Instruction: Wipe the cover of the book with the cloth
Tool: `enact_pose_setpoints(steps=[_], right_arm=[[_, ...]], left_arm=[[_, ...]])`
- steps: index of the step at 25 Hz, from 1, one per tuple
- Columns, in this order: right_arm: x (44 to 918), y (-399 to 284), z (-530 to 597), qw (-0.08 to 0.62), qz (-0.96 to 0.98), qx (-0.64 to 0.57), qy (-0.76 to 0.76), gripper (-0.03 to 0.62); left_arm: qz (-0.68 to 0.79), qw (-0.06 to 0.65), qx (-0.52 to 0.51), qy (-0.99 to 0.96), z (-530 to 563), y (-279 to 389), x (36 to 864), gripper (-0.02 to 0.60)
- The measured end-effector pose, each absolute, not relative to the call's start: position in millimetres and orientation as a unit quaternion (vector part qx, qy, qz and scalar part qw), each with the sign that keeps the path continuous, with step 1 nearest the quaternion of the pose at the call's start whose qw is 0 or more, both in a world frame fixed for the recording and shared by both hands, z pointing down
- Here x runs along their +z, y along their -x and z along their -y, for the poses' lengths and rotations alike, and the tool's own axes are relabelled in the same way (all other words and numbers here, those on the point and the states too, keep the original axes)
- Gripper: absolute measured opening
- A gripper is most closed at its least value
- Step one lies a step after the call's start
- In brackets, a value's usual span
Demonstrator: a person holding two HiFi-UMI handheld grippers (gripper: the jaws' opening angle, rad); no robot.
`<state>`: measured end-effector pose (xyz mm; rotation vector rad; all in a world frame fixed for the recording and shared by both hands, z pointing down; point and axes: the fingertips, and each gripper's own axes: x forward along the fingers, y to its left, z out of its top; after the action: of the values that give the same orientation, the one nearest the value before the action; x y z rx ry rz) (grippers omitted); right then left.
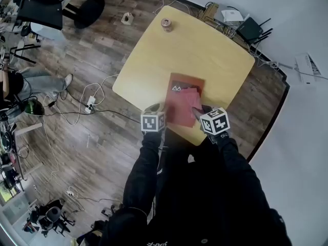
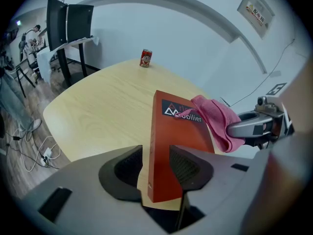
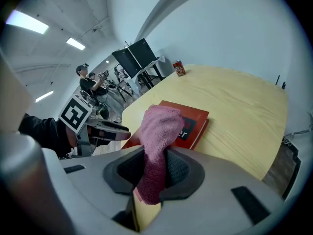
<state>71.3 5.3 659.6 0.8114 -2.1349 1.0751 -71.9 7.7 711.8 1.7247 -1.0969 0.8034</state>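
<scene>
**A:** The book [image 1: 192,81]?
**B:** Red-orange, closed, flat on the wooden table [image 1: 205,50] near its front edge, with 1 black logo panel on the cover.
**A:** The cloth [image 1: 180,109]?
**B:** Pink and bunched, trailing over the cover, 1 end pinched in the right gripper [image 1: 196,111].

One table [image 1: 205,50], one book [image 1: 187,81], one cloth [image 1: 185,105], one can [image 1: 166,24], two grippers [image 1: 157,109] [image 1: 198,111].

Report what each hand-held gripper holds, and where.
Right hand-held gripper: pink cloth, by one end. Left hand-held gripper: open astride the book, gripping nothing.
</scene>
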Motion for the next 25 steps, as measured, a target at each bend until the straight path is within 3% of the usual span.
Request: enact_pose_setpoints(steps=[16, 25], right_arm=[[676, 42, -10, 0.271, 0.776, 0.453, -0.346, 0.101], [703, 59, -8, 0.285, 0.752, 0.470, -0.364, 0.101]], left_arm=[[0.316, 0.454, 0.361, -0.751, -39, 90, 718, 0.167], [0.261, 0.465, 0.369, -0.761, -49, 84, 728, 0.158]])
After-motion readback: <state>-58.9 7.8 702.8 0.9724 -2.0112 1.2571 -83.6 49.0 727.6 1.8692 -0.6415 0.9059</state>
